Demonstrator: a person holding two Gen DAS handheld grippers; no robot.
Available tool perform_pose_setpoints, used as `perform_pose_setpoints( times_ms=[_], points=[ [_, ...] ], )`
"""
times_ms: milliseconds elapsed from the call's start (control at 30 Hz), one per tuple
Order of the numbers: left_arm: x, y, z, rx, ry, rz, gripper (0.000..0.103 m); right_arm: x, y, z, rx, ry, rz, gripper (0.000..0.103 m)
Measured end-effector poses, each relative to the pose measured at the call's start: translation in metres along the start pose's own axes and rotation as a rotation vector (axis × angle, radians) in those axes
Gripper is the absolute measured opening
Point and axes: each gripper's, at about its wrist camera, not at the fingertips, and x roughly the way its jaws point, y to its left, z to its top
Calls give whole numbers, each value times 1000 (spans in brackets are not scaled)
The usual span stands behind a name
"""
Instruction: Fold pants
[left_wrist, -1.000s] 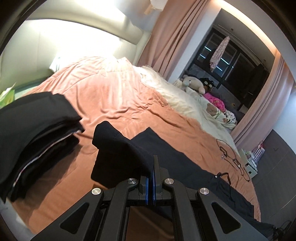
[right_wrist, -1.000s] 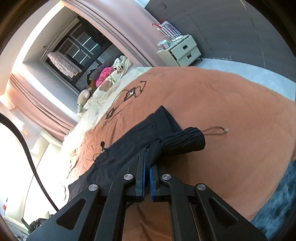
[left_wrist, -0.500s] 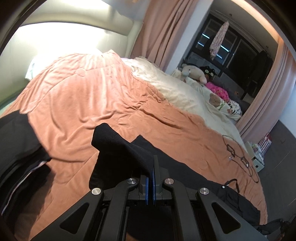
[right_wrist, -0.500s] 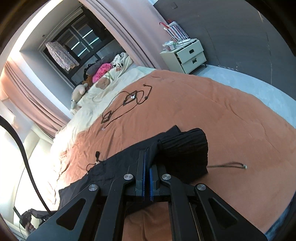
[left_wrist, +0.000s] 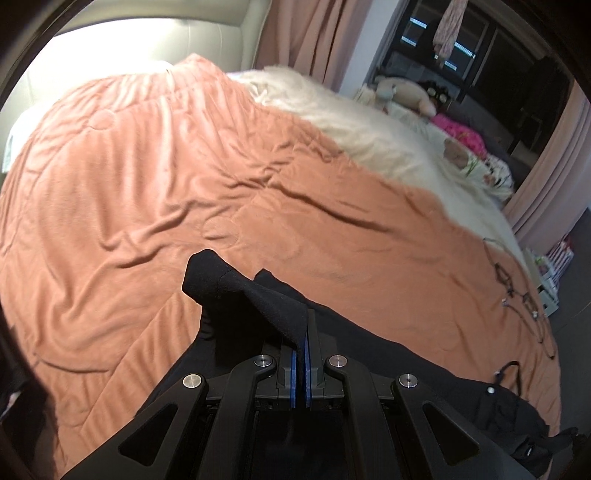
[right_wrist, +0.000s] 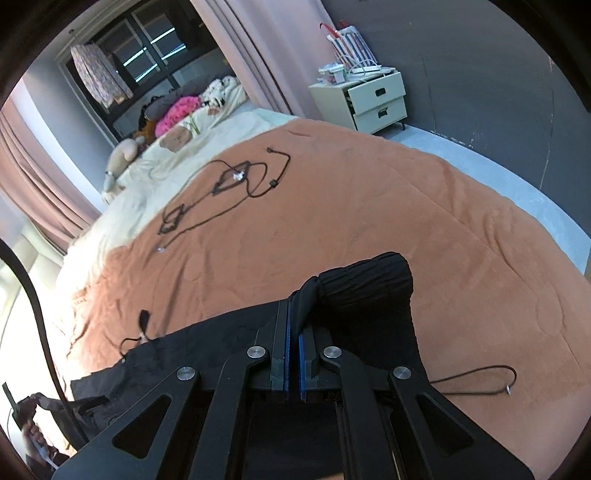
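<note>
Black pants (left_wrist: 406, 354) lie stretched across the orange bedspread (left_wrist: 184, 177). My left gripper (left_wrist: 302, 332) is shut on one end of the pants, a black fold (left_wrist: 229, 291) bunched over its fingers. My right gripper (right_wrist: 293, 317) is shut on the ribbed waistband end (right_wrist: 369, 291) of the pants (right_wrist: 207, 339), which drapes over its right finger. A drawstring (right_wrist: 476, 378) trails from the waistband onto the bedspread (right_wrist: 369, 192).
A black cable with glasses-like loops (right_wrist: 229, 184) lies on the bed beyond the pants. Stuffed toys (left_wrist: 406, 92) and a cream blanket (left_wrist: 351, 122) lie at the far side. A white nightstand (right_wrist: 369, 99) stands by the grey wall.
Both grippers have moved forward over the bed with the pants ends held. The stack of dark folded clothes at the left has slid out of the left wrist view.
</note>
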Motion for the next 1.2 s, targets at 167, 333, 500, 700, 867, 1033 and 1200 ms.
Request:
perform_pose_setpoints(
  times_ms=[167,333,500,700,867,1033,1200],
  points=[
    [48,-6,3,9,66,58,3,34,12,12,-19,35,-42,0],
    [82,-9,5,31,98,96,3,65,20,24,-35,58,-73,0],
    [106,-10,2,30,129,144,11,90,28,28,-41,90,-102,0],
    [93,-12,1,76,94,162,84,84,30,36,-44,57,-36,57],
    [59,-4,5,75,42,135,86,57,34,30,-86,21,-20,75],
    [27,5,-2,93,30,132,86,30,24,16,-91,25,-3,75],
    [-4,17,-15,82,29,117,83,0,8,0,-103,31,1,75]
  ],
)
